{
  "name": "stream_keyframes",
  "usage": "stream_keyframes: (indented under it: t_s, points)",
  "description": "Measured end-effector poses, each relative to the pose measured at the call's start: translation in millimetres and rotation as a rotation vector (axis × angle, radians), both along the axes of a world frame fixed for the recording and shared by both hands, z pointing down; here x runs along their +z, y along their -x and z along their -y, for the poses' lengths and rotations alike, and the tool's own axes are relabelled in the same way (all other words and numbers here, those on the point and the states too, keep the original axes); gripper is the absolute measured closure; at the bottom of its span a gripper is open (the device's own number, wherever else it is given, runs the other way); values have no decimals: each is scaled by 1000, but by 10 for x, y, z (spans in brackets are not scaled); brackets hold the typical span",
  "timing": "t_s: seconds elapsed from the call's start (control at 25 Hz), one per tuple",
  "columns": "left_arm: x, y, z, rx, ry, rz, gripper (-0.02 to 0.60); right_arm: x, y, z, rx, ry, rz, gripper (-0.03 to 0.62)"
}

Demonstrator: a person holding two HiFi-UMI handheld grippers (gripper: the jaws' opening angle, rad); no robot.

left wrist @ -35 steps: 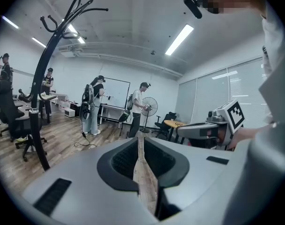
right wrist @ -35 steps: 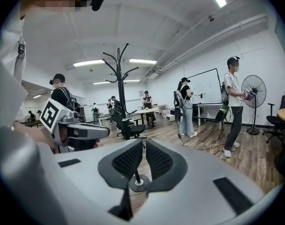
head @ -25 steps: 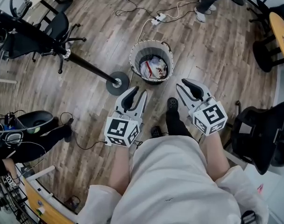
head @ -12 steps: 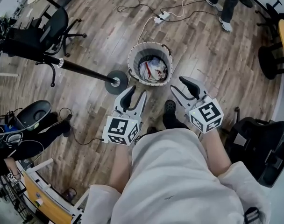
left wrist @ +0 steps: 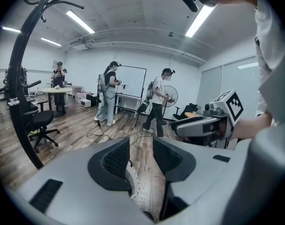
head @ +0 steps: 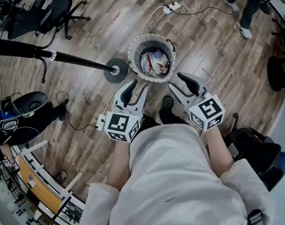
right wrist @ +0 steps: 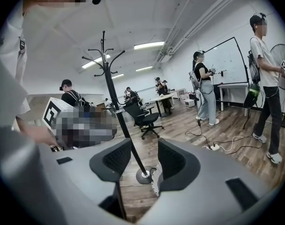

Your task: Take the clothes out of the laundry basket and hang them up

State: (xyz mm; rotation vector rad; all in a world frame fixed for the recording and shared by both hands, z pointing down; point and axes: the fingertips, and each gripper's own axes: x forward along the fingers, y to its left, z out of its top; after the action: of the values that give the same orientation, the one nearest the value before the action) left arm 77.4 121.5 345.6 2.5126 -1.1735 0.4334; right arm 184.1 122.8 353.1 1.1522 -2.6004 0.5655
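Head view: the round laundry basket (head: 132,55) stands upright, mouth up, on the plank floor (head: 213,46). White-and-red clothes (head: 154,62) are bunched inside, and a coat-rack base (head: 116,71) sits just beside it.

Left gripper view: the left gripper (left wrist: 141,142) has just opened its jaws, and nothing is between them.

Right gripper view: the right gripper (right wrist: 145,144) likewise, with the rack pole (right wrist: 120,116) ahead.

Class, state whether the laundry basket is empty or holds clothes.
Holds clothes: crumpled white and red fabric lies inside the laundry basket.

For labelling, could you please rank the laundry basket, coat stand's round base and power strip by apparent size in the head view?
1. laundry basket
2. coat stand's round base
3. power strip, though it lies farther away
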Motion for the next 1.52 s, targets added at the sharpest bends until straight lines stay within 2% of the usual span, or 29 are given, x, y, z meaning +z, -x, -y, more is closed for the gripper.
stream_keyframes:
  t_s: [0.24, 0.4, 0.56, 0.68, 0.84, 0.96, 1.08, 1.32, 1.52]
  points:
    - [117, -59, -26, 2, 39, 37, 430, 233, -11, 84, -12, 67, 16, 410]
    - [211, -111, 66, 55, 50, 54, 416, 398, 42, 131, -9, 112, 17, 410]
    - [301, -83, 291, 67, 50, 32, 408, 531, 78, 268, 2, 125, 5, 405]
    - [444, -22, 415, 78, 83, 30, 407, 614, 91, 348, 33, 135, -16, 399]
    - [649, 38, 625, 121, 108, 65, 399, 776, 139, 561, 79, 164, -13, 399]
    - [837, 53, 805, 146, 143, 59, 397, 963, 173, 736, 112, 189, -10, 399]
    - [1022, 33, 960, 187, 188, 55, 365, 1134, 185, 846, 149, 223, -6, 398]
    - [1330, 85, 1392, 239, 216, 49, 365, 1525, 277, 1179, 193, 281, -29, 399]
    - [1741, 115, 1624, 325, 271, 99, 342, 1875, 390, 1459, 211, 311, -31, 399]
